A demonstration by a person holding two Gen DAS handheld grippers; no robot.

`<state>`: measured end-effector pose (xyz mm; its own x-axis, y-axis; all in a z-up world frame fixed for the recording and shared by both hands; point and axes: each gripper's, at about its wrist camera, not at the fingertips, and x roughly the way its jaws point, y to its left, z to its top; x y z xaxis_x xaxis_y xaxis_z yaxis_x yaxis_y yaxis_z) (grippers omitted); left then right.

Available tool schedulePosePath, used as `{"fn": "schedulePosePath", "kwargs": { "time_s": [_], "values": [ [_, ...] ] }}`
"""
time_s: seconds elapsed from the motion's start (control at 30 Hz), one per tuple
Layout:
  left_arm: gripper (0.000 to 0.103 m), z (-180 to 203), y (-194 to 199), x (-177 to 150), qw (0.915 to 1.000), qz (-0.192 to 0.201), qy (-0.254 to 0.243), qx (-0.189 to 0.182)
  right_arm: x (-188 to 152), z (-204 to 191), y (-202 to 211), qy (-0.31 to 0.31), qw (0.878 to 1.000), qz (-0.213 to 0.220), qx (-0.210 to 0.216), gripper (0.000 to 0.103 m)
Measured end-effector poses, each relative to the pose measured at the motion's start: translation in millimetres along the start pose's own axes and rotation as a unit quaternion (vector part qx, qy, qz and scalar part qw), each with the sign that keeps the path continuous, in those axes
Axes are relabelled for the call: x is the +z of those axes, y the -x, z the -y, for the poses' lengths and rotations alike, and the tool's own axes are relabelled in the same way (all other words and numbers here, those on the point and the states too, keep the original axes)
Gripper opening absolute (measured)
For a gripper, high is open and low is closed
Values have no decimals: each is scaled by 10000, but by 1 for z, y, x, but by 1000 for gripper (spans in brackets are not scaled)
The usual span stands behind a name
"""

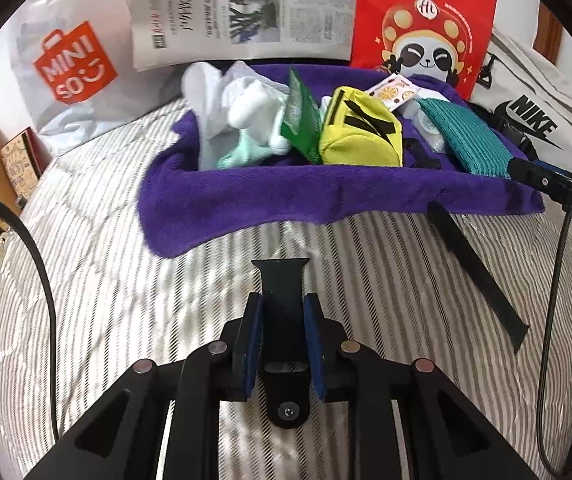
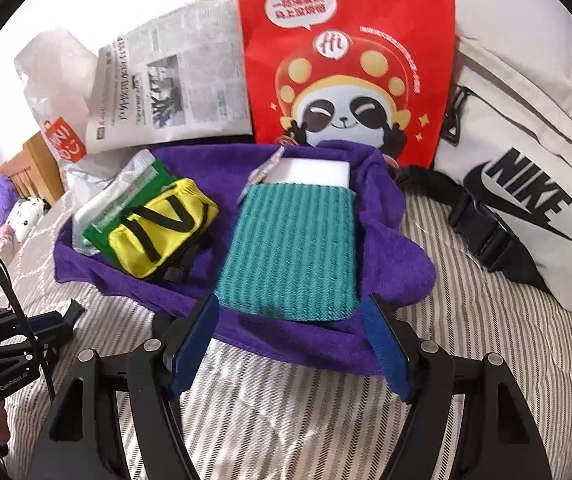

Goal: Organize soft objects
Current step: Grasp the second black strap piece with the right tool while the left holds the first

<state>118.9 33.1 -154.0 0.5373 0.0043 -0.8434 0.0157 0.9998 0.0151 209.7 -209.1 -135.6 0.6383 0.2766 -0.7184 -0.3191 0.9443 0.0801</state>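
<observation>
My left claw (image 1: 282,320) is pinched tight on a black strap (image 1: 284,292) that stands up between its blue pads, over the striped bedcover (image 1: 126,300). My right claw (image 2: 292,340) stands wide apart with nothing in it, just short of the teal ribbed cloth (image 2: 290,252) lying on the purple towel (image 2: 398,264). Farther along that towel sit a yellow pouch (image 2: 158,236) against a green packet (image 2: 98,228), and behind stand a red panda bag (image 2: 346,60), a newspaper (image 2: 174,92) and a white Nike bag (image 2: 526,200).
</observation>
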Motion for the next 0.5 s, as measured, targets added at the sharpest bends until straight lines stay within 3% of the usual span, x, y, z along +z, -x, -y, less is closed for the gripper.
{"fn": "schedulePosePath", "kwargs": {
  "time_s": [0.33, 0.5],
  "values": [
    [20, -20, 6, -16, 9998, 59, 116, -150, -15, -37, 21, 314, 9976, -212, 586, 74],
    [20, -20, 5, -17, 9997, 208, 21, -124, -35, -62, 10, 660, 9948, -575, 528, 74]
  ]
}}
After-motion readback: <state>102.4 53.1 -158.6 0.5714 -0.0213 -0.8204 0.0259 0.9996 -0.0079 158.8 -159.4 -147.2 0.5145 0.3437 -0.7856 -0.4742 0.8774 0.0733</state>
